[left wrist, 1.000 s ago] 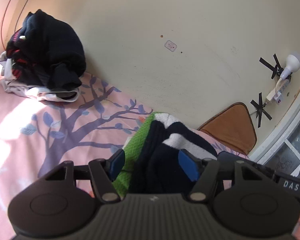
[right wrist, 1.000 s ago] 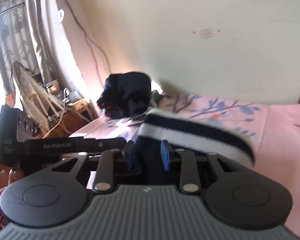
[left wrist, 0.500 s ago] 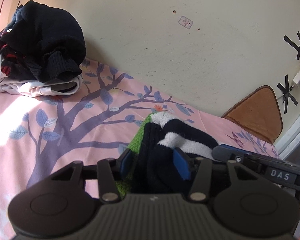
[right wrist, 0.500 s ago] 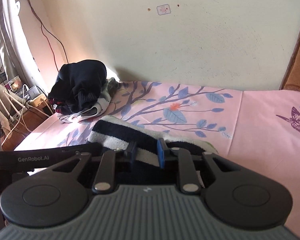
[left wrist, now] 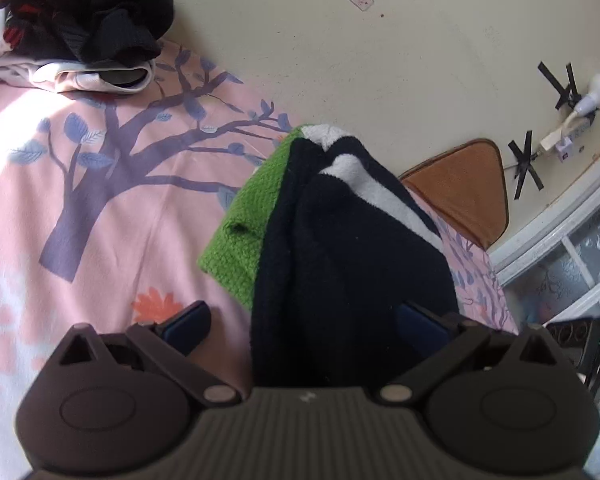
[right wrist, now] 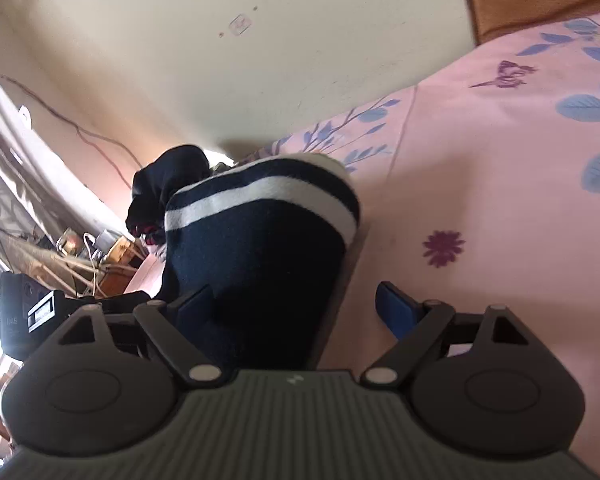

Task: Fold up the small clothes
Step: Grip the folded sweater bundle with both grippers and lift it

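Left gripper (left wrist: pixel 304 322): jaws opening, spread wide; the navy garment lies between them, the left pad clear of it, the right pad at its edge; no grip.
Right gripper (right wrist: pixel 296 304): jaws opening, wide; cloth lies against the left pad, the right pad stands apart over bare sheet; holds nothing.
Navy striped garment (left wrist: pixel 352 248): one, bunched in a fold on the bed, white bands at its far end.
Green knit piece (left wrist: pixel 248 224): one, beneath the navy garment, showing at its left.
Bed sheet (left wrist: pixel 100 208): pink with a tree print; open room left of the garments and on their right in the right wrist view.
Clothes pile (left wrist: pixel 80 20): one heap, far left by the wall.
Wall (left wrist: pixel 340 60): bounds the bed's far edge.
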Demonstrator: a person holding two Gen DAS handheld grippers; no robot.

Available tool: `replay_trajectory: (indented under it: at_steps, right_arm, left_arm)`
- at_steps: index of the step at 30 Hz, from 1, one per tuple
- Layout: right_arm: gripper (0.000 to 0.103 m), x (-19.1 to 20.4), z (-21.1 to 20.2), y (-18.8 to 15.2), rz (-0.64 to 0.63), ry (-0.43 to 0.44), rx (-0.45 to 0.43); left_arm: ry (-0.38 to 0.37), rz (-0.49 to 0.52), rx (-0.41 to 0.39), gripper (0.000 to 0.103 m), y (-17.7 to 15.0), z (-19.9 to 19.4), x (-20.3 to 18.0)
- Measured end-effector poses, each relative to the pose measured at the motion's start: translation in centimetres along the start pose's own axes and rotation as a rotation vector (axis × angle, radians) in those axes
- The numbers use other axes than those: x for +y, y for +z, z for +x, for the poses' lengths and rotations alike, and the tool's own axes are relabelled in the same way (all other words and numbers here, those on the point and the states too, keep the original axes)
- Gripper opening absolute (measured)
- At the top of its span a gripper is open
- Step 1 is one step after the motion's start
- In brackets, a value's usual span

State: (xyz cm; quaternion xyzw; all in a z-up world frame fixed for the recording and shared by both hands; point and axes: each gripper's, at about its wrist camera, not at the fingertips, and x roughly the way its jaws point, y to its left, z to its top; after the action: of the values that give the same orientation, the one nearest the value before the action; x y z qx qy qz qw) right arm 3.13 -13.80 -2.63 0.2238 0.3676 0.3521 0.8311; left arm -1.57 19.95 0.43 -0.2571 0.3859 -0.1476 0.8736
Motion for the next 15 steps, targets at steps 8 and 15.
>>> replay_trajectory:
  at_steps: [8, 15]
  right_arm:
    - [0.081, 2.1, 4.8, 1.1, -0.097, 0.026, 0.028]
    - [0.081, 0.9, 3.6, 0.6, -0.034, 0.066, 0.000]
  left_arm:
    - [0.114, 0.148, -0.091, 0.102, -2.0, 1.8, -2.8]
    - [0.225, 0.220, -0.129, 0.103, -2.8, 2.8, -4.4]
